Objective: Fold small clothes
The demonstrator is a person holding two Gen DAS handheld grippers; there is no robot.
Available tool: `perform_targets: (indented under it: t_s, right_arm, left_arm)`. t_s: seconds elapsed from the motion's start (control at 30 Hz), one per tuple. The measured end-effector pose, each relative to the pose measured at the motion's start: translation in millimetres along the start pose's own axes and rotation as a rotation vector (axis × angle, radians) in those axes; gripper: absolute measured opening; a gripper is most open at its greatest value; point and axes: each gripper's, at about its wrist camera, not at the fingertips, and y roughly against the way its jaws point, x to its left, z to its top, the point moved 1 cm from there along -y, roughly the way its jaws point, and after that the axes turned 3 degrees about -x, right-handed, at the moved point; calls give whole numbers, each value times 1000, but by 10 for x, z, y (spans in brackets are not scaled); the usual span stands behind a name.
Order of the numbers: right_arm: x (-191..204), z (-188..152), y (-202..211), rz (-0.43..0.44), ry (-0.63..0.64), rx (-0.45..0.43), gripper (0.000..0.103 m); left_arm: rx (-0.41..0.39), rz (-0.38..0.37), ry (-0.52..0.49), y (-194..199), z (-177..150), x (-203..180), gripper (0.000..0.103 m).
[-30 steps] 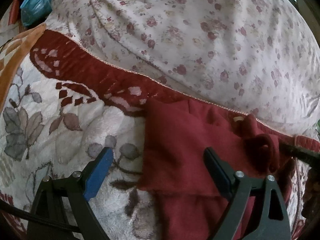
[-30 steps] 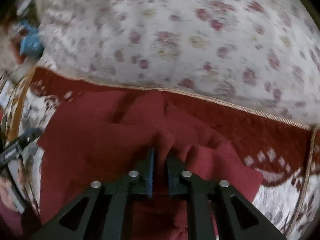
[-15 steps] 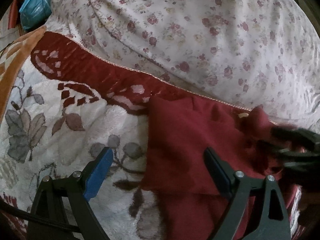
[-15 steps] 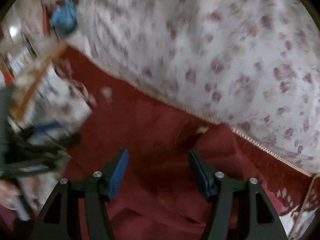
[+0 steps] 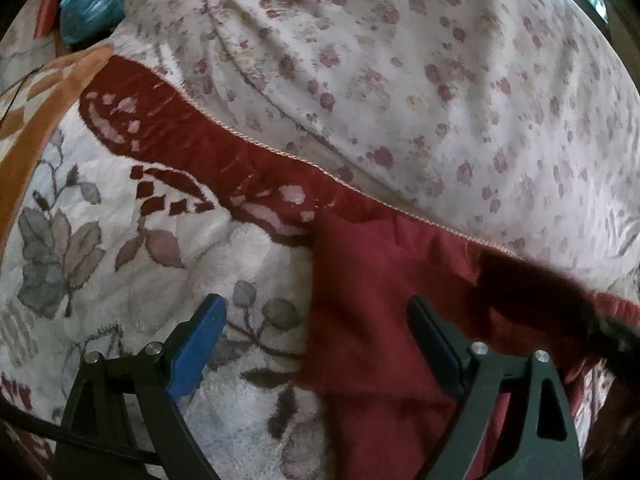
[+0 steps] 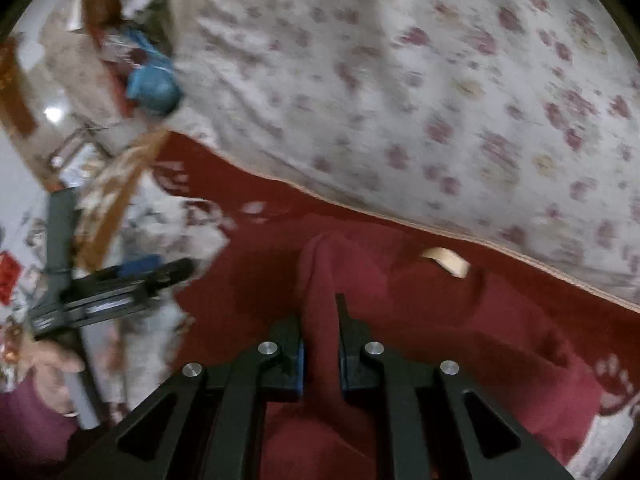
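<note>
A plush blanket covers the near surface — cream, patterned with grey and brown leaves, with a dark red border edged in pale cord. Beyond that edge lies a white floral sheet, sprinkled with small pink-red blossoms and creased in long folds. At the far left — a blue plastic bag beside an orange-patterned cloth.
</note>
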Motion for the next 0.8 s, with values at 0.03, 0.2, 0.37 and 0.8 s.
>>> perform_targets:
  t_s: [0.03,0.2,0.37,0.8]
  right_arm:
    - [54,-40,-46,16,9,8,17]
    - [82,-335,-456,34,-39,173,46]
    - [7,-501,146,53,-78,60,61]
    - [-666,-1116,1174,-56,-288,-47,73]
  left_arm:
    - [5,-7,13,-10,-2,12,91]
    - [17,-42,1,-39,-24,-68,91]
    - [17,-126,-60,-50,-52,-301,91]
    - [213,-140,-389,-666,-250,-1254,46]
